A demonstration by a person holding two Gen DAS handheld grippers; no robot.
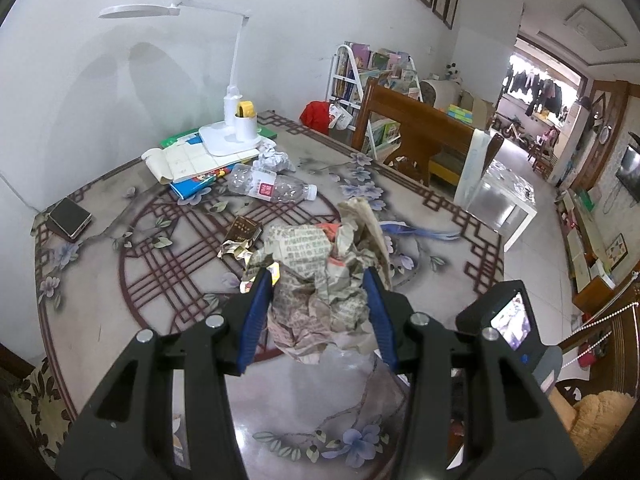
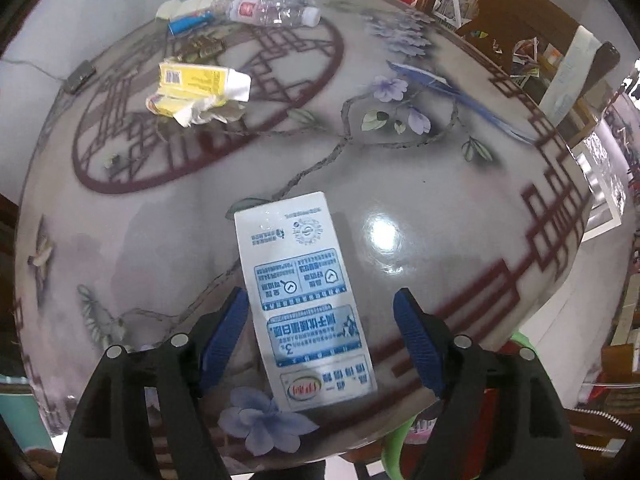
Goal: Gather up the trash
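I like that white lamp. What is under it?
Under the lamp base is a messy stack of books and papers on the table. What lies beneath that stack is covered.

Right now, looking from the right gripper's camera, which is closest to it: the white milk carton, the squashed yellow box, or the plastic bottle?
1. White milk carton: between the right gripper jaws.
2. Squashed yellow box: upper left, mid-table.
3. Plastic bottle: far edge, top.

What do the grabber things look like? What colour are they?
Both look alike. The left gripper and right gripper each have chunky black plastic arms with cut-out holes, shiny silver round bolts, and two blue ridged fingers. No cables, sleeves or hands show.
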